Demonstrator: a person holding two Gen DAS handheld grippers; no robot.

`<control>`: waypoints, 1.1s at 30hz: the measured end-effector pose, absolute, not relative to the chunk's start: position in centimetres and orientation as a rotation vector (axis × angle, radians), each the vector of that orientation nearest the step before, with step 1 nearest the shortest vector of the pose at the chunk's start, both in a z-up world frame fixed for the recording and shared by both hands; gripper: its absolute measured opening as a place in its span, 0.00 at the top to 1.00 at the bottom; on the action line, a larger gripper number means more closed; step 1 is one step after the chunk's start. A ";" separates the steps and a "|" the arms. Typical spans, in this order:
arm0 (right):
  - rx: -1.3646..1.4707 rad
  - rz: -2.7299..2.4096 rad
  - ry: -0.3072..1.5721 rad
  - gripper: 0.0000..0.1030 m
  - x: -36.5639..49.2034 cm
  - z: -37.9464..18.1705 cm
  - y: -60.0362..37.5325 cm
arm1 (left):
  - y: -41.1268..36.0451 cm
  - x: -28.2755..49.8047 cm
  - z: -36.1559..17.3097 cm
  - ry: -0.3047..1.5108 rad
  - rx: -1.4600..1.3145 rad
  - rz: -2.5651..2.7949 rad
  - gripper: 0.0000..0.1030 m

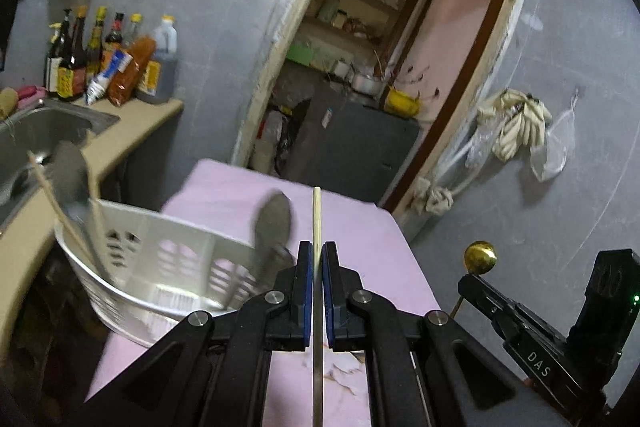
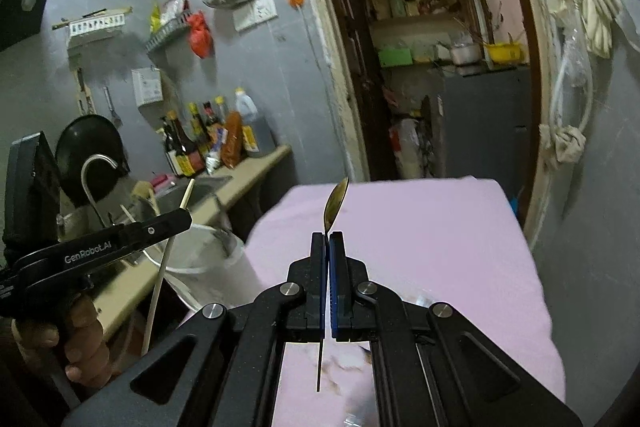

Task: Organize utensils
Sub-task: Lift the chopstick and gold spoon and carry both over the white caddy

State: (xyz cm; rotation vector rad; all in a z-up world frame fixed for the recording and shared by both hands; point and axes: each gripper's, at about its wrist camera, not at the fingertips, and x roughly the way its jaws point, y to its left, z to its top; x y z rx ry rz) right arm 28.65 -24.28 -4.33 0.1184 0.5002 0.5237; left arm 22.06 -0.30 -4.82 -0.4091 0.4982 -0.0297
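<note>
Here only the right gripper (image 2: 328, 239) shows the spoon (image 2: 335, 203) edge-on.

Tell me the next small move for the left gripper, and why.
Probably carry the chopstick left over the basket and drop it in. The left gripper is shut on it, and the basket already holds chopsticks and spoons.

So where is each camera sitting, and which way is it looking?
Left wrist: on the left gripper, looking along its fingers, which hold a chopstick, past the white basket; right gripper at the side.
Right wrist: on the right gripper, which holds a gold spoon; left gripper and hand show.
Shared: pink table, doorway.
</note>
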 end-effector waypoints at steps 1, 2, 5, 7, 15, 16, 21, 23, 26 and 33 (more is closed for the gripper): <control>0.119 0.528 0.491 0.98 28.5 -4.1 -23.7 | 0.3 21.9 -4.5 0.491 -0.410 -0.024 0.95; 0.118 0.533 0.479 0.98 28.1 -3.7 -23.0 | 1.3 21.7 -4.2 0.482 -0.411 -0.018 0.95; 0.114 0.545 0.437 0.98 27.4 -2.2 -20.7 | 4.0 21.3 -3.3 0.451 -0.420 0.006 0.95; 0.119 0.554 0.411 0.98 27.1 -1.4 -19.3 | 6.0 21.3 -2.7 0.431 -0.431 0.018 0.95; 0.117 0.563 0.321 0.98 27.0 1.0 -14.8 | 13.2 22.2 -2.3 0.367 -0.539 0.047 0.95; 0.117 0.562 0.312 0.98 27.2 1.2 -14.3 | 13.5 22.3 -2.2 0.356 -0.541 0.052 0.95; 0.110 0.550 0.283 0.98 28.2 1.4 -12.3 | 15.5 23.6 -1.9 0.278 -0.547 0.100 0.95; 0.109 0.545 0.283 0.98 28.6 1.1 -11.7 | 15.6 24.1 -1.9 0.244 -0.543 0.122 0.95; 0.106 0.536 0.274 0.98 29.2 0.5 -10.9 | 15.5 24.6 -2.3 0.202 -0.529 0.163 0.95; 0.110 0.538 0.289 0.98 30.5 -1.5 -9.6 | 14.4 25.1 -3.5 0.121 -0.477 0.258 0.95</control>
